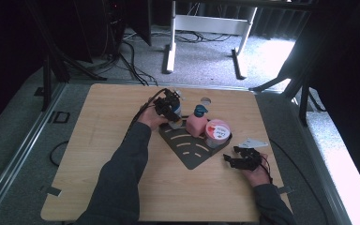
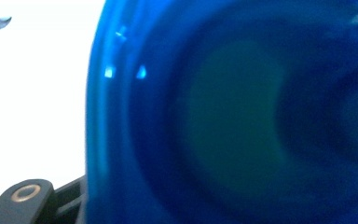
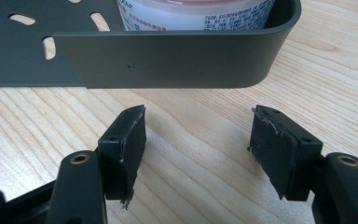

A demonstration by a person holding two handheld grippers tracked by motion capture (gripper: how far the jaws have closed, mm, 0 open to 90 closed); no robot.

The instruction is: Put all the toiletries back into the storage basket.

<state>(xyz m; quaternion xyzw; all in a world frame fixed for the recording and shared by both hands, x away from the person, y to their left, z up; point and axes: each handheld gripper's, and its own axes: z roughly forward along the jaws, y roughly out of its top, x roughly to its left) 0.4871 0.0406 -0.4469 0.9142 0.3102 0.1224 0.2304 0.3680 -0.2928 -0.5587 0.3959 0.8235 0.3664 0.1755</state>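
left gripper (image 1: 169,108): clamped on blue bottle (image 2: 233,121) (blurred, right against its camera) | right gripper (image 3: 198,140): jaws apart, nothing between, dark tray (image 3: 168,60) just ahead

On the table (image 1: 122,187) a slotted rack (image 1: 192,152) lies near the middle. In its far, walled end stand three things in a row: a bottle (image 1: 176,110) at the left, a spray bottle (image 1: 197,123) between, and a tub (image 1: 217,132) at the right. A flat plate (image 1: 253,142) lies right of the rack.

High view overlooks the table (image 1: 122,187); claw views sit close.
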